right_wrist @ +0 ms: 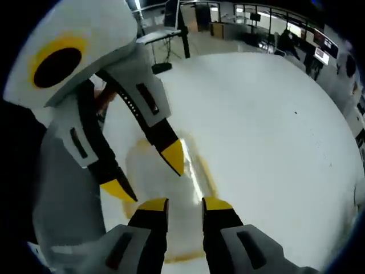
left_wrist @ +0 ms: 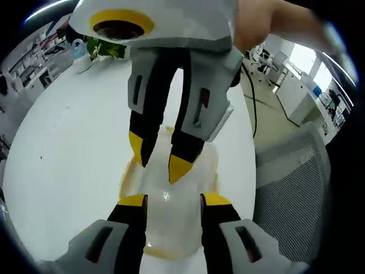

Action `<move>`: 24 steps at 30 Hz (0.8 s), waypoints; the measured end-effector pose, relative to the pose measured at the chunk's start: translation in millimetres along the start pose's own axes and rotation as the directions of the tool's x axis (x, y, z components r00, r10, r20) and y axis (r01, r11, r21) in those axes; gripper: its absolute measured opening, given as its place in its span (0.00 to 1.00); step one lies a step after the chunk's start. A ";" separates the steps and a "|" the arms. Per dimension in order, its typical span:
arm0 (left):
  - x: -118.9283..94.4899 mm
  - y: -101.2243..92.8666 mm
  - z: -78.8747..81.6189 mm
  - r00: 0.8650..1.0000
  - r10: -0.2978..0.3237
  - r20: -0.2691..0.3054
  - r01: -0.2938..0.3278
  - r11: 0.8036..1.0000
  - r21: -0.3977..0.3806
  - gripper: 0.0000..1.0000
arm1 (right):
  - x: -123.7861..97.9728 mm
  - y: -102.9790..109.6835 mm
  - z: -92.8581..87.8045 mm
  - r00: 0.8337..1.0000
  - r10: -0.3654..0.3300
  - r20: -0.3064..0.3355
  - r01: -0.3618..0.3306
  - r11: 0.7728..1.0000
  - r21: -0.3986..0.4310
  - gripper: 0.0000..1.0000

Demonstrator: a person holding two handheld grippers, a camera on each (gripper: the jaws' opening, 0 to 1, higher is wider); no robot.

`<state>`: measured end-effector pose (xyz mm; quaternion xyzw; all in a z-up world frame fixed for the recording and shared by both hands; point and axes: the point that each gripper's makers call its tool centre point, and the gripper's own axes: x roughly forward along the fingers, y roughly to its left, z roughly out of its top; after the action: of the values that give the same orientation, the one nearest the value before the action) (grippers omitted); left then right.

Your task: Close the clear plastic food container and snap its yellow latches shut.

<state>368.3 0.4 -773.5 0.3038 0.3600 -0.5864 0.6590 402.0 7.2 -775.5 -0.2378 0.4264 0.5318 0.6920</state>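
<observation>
The clear plastic food container (left_wrist: pixel 171 224) lies on the white table (left_wrist: pixel 68 142), a yellow rim (left_wrist: pixel 129 171) showing along its edge. My left gripper (left_wrist: pixel 174 200) hovers over its near part, open, yellow tips straddling the lid. My right gripper (left_wrist: pixel 161 158) comes down from above onto the far part, tips slightly apart. In the right gripper view the container (right_wrist: pixel 185 182) is a blurred clear shape with a yellow edge (right_wrist: pixel 206 174). There my right gripper (right_wrist: pixel 185 205) stands open over it, and my left gripper (right_wrist: pixel 145 173) reaches in from the left, open.
A grey mesh chair (left_wrist: pixel 296 182) stands off the table's right edge, with a black cable (left_wrist: pixel 251 97) beyond it. A green plant (left_wrist: pixel 105 48) and a pale blue item (left_wrist: pixel 80 50) sit at the far end. Bare table (right_wrist: pixel 268 142) spreads right. A person's hand (left_wrist: pixel 256 23) holds the right gripper.
</observation>
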 end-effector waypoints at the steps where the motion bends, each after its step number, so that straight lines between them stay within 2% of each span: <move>1: -0.3 -2.7 -8.9 0.998 0.000 -0.057 0.000 1.000 -0.005 0.47 | -0.4 -1.0 0.1 1.000 -0.005 -0.004 0.005 1.000 -0.006 0.19; 3: -1.8 -3.7 -11.2 0.997 0.017 -0.078 -0.009 0.994 0.108 0.49 | -0.1 -3.8 1.6 1.000 -0.014 -0.003 0.014 1.000 -0.007 0.18; 5: -1.0 -2.9 -13.1 0.996 0.033 -0.085 -0.020 0.989 0.145 0.51 | -0.2 -5.4 3.5 1.000 -0.013 0.000 0.013 1.000 -0.001 0.21; 8: -0.1 -2.8 -12.6 0.996 0.040 -0.076 -0.030 0.991 0.132 0.51 | -1.5 -10.3 8.7 0.999 -0.045 0.008 0.045 0.998 -0.035 0.27; 12: -0.6 -1.8 -11.7 0.997 0.048 -0.063 -0.041 0.993 0.108 0.50 | 1.1 -12.4 10.0 0.999 -0.038 0.008 0.039 0.998 -0.048 0.27; 14: -0.4 -2.0 -12.2 0.997 0.052 -0.061 -0.045 0.993 0.114 0.50 | 4.2 -17.6 10.6 0.999 -0.047 0.001 0.047 0.998 -0.037 0.31; 16: -0.1 -2.8 -12.7 0.996 0.062 -0.062 -0.054 0.991 0.125 0.50 | 8.9 -17.6 4.1 0.999 -0.034 -0.038 0.032 0.998 -0.055 0.34; 17: 0.2 -3.0 -13.4 0.996 0.067 -0.064 -0.059 0.990 0.125 0.50 | 8.5 -17.5 8.3 0.999 -0.031 -0.015 0.031 0.998 -0.046 0.34; 18: 0.5 -3.3 -13.5 0.995 0.075 -0.062 -0.066 0.989 0.129 0.51 | 9.1 -13.7 10.2 1.000 -0.011 -0.013 0.011 1.000 -0.004 0.35; 22: 0.3 -2.3 -12.8 0.994 0.091 -0.062 -0.082 0.988 0.129 0.51 | 9.5 -14.1 9.1 0.999 -0.003 -0.032 0.002 0.999 -0.038 0.37; 24: 0.6 -2.3 -12.5 0.993 0.097 -0.066 -0.088 0.988 0.128 0.51 | 8.9 -14.5 9.2 0.999 0.008 -0.041 -0.009 1.000 -0.030 0.37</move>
<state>364.6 10.0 -780.8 0.3819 0.3318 -0.5650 0.6518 419.3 14.5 -780.0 -0.2572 0.4333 0.5361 0.6773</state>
